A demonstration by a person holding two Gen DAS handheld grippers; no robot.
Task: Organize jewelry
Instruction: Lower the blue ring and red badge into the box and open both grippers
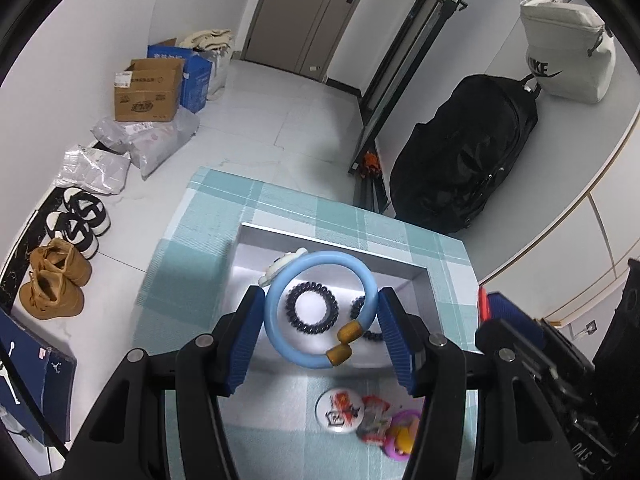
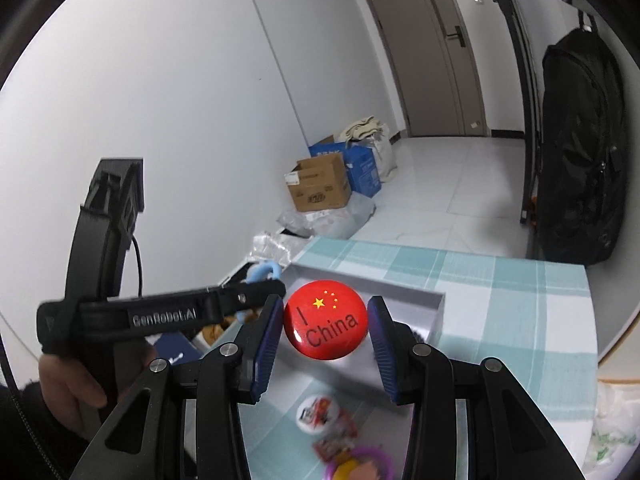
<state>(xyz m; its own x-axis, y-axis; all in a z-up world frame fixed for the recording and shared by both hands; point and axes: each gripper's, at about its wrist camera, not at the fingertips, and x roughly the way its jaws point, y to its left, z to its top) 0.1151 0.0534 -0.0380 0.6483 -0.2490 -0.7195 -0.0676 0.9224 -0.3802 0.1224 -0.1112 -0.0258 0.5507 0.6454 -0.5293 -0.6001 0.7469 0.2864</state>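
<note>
My left gripper [image 1: 321, 322] is shut on a light blue bangle [image 1: 276, 322] with two amber beads, held above a shallow grey tray [image 1: 420, 276]. Two black coil hair ties [image 1: 312, 307] and a white clip [image 1: 280, 266] lie in the tray. My right gripper [image 2: 326, 326] is shut on a red "I China" badge [image 2: 326, 326] above the same tray [image 2: 436, 306]. A white printed badge [image 1: 340, 408], red packets and a purple ring [image 1: 404, 432] lie on the cloth before the tray. The left gripper body [image 2: 168, 312] shows in the right wrist view.
The tray sits on a small table with a teal checked cloth [image 1: 200, 248]. Shoes [image 1: 56, 284], parcels and cardboard boxes [image 1: 148, 88] line the left wall. A black bag [image 1: 464, 152] hangs at the right. A round white table edge [image 1: 580, 184] lies at the right.
</note>
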